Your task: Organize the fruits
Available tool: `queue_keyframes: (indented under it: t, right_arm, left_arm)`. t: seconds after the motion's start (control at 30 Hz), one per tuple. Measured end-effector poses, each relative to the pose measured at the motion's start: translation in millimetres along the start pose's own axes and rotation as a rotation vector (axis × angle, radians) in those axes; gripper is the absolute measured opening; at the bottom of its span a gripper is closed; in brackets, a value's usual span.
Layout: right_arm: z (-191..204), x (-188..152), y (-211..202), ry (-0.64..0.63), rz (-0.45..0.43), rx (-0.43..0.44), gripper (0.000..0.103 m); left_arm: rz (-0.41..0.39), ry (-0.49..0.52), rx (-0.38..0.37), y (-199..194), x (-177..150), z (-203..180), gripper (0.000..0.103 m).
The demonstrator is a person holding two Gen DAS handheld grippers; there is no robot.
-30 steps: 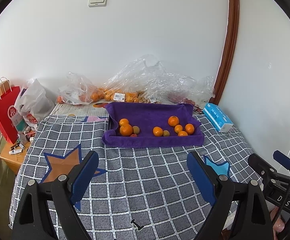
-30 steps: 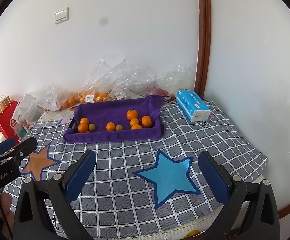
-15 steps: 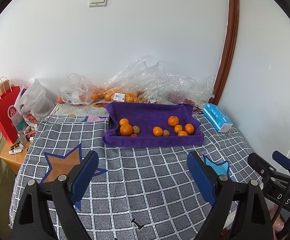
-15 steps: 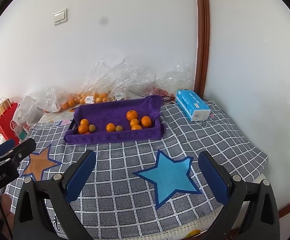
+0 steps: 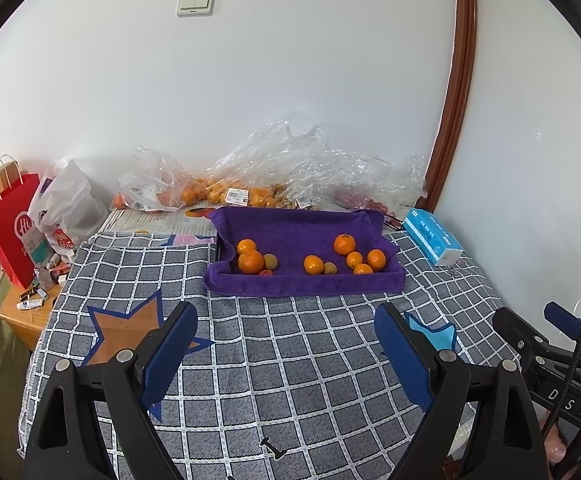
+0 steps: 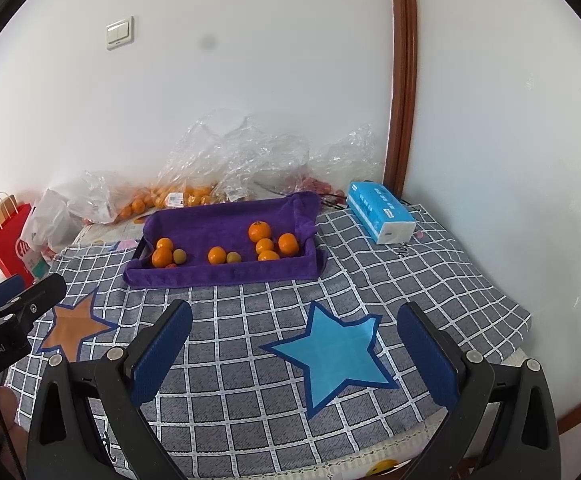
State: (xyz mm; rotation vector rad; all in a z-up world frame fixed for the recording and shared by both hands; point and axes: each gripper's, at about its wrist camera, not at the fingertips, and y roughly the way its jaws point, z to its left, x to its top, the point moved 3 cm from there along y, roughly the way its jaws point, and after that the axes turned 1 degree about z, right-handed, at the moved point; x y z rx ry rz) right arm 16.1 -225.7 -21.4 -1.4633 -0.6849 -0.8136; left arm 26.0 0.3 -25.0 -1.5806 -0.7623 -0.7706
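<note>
1. Nearest of all, the left tongs are held wide open, and nothing is held in them. They hang over the checked cloth, well short of the purple tray.
2. The right tongs are held wide open too, with nothing in them. They hang over the blue star, also well short of the purple tray.
3. Farther on, the purple tray is seen lying on the checked cloth. The fruits are found inside it.
4. At the left end of the tray, two oranges and a small yellow-green fruit are bunched together. A tiny red fruit is seen just in front of them.
5. In the middle of the tray, one orange lies touching another small yellow-green fruit.
6. At the right end of the tray, four oranges are grouped close together.
7. Behind the tray, clear bags with more oranges are piled by the wall. A blue tissue pack lies to the right of the tray.
8. Which step is in hand cannot be told. The kinds are mixed in the tray, so sorting may be part way through, or this may be how they are meant to lie.
9. For any pick, a long reach to the tray would be needed, with the tongs closed gently on one round fruit.
</note>
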Motion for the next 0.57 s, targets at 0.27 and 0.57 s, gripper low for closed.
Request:
queue_keyframes:
  t: [0.27, 0.57]
  right_arm:
    - [0.2, 0.2, -0.3, 0.0, -0.001, 0.002, 0.101]
    - [2.0, 0.1, 0.2, 0.0, -0.003, 0.01, 0.101]
  left_arm:
    - [-0.003, -0.002, 0.003, -1.8, 0.2, 1.8, 0.09]
    - [0.001, 0.011, 0.017, 2.1, 0.6, 5.2, 0.091]
